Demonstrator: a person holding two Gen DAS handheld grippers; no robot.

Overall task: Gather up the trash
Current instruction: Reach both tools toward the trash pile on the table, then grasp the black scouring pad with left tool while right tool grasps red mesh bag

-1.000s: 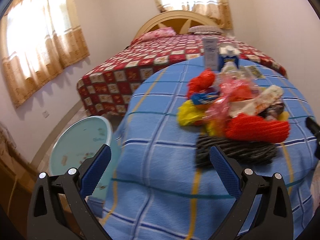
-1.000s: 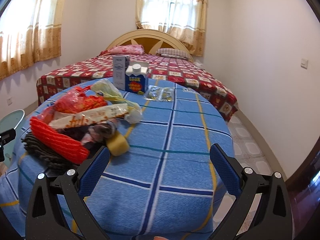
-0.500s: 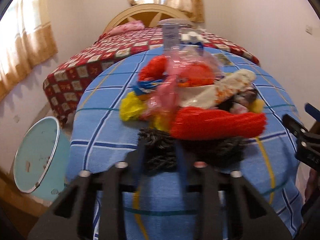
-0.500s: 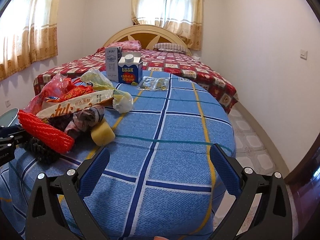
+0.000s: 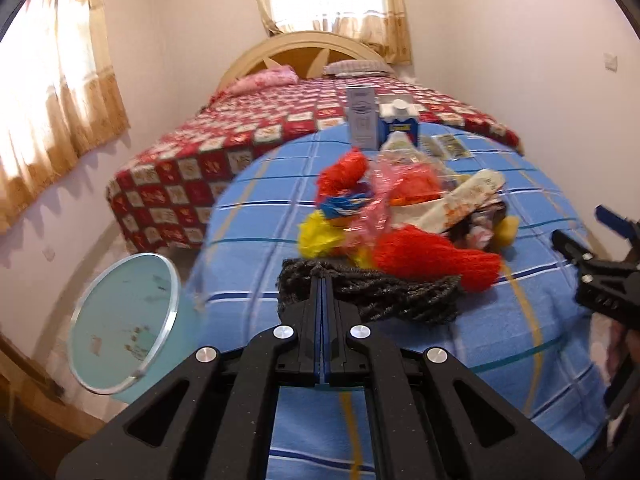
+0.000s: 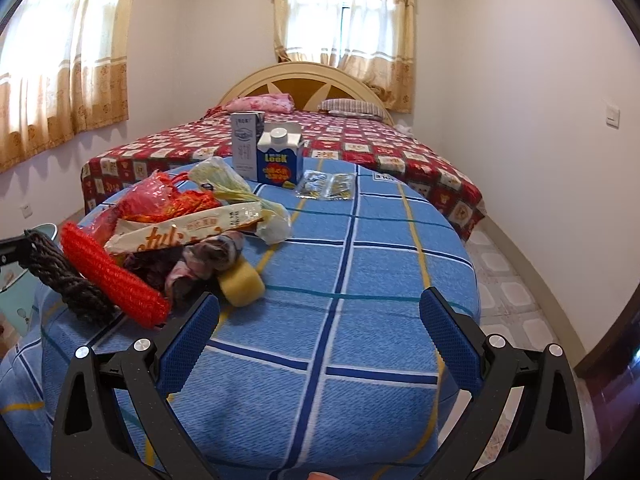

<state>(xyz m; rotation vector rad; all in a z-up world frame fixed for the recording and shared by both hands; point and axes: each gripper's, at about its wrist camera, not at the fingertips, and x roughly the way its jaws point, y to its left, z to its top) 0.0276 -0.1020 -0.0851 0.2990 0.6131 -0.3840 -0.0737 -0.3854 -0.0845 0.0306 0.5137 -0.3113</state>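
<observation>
Left jaws now closed on dark net (image 5: 384,300).

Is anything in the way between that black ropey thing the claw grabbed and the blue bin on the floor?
Nothing visible. The left gripper is shut on the black rope bundle at the table's edge, and the light blue bin stands open on the floor just beside and below it. The rest of the pile lies on the far side.

The tablecloth (image 6: 360,280) is matt woven cloth, ribbed in texture. At centre left, the black net (image 5: 380,296) looks like coarse, rough mesh and the red net (image 6: 112,276) like bright plastic mesh. The snack wrapper (image 6: 180,232) is glossy film. The yellow sponge (image 6: 242,286) looks soft and porous. In the upper centre, the milk carton (image 6: 280,160) is smooth printed card.
</observation>
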